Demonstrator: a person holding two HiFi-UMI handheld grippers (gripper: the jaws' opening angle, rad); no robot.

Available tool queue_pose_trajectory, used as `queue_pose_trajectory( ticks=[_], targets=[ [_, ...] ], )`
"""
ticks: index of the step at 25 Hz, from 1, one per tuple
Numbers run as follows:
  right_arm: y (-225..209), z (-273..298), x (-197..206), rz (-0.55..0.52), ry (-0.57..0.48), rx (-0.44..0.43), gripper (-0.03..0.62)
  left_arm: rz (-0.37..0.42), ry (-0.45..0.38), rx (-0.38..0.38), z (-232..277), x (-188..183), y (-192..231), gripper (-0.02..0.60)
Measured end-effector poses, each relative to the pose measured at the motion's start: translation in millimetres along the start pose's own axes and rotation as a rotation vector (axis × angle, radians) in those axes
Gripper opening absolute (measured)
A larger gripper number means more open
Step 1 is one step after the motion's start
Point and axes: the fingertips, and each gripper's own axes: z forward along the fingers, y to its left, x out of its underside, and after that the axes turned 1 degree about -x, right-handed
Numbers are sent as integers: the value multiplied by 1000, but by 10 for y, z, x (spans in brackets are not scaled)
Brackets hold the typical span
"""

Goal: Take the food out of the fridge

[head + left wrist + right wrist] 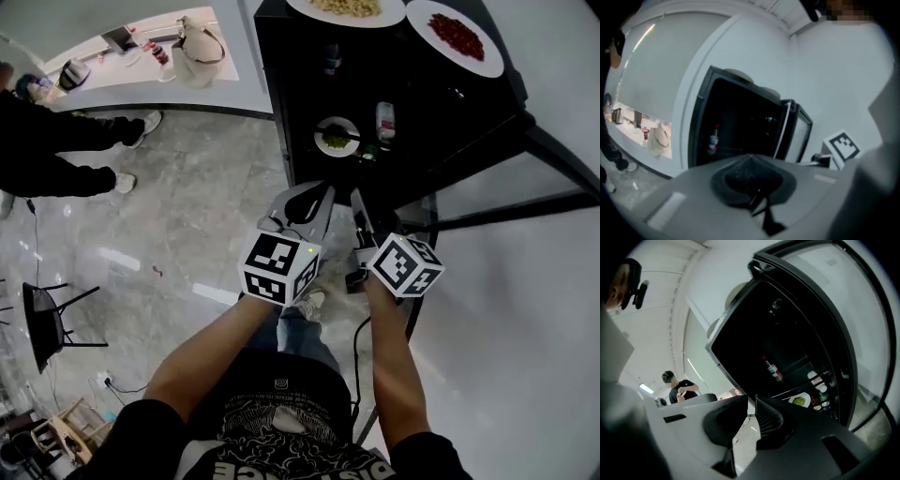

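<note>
Status: approach stage, nothing lifted yet on this reach.

The fridge [300,84] stands with its glass door [548,173] swung wide. Two plates sit on its top, one of red food [457,37] and one of pale food [347,6]. I judge these to be out already. Inside, a plate of greens [336,138] rests on a shelf with a bottle [384,120] just beside it, toward the door side. The right gripper view shows the same plate [800,400] low in the cabinet and the bottle [773,370] on a shelf above it.

Left claw [323,197]: its own view shows the pads pressed together with nothing between them [751,180]. It hangs in front of the opening, outside the cabinet.

Right claw [359,211]: the jaws are nearly together with a slim gap [751,416] through which the floor shows — no object in it. It also sits short of the shelves, pointed into the fridge.

Step in hand, as I judge it: bringing both claws down to shelf level to fetch the plate of greens.

Next move calls for:
- spreading at least one claw before it reaches the plate rim
- entering level with the shelf so the plate stays flat
- keeping clear of the bottle — a nudge could tip it.
</note>
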Motion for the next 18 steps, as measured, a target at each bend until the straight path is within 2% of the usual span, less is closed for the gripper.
queue_pose_trajectory(
  ticks=[7,16,18],
  targets=[
    [-639,670,515,212,35,11,25,-38,-14,-14,240,280,477,2],
    [-1503,1394,1224,375,-23,20,64,-23,-59,23,579,909,876,2],
    [-1729,1561,1328,446,-48,16,80,-18,-59,32,659,1052,924,2]
  ],
)
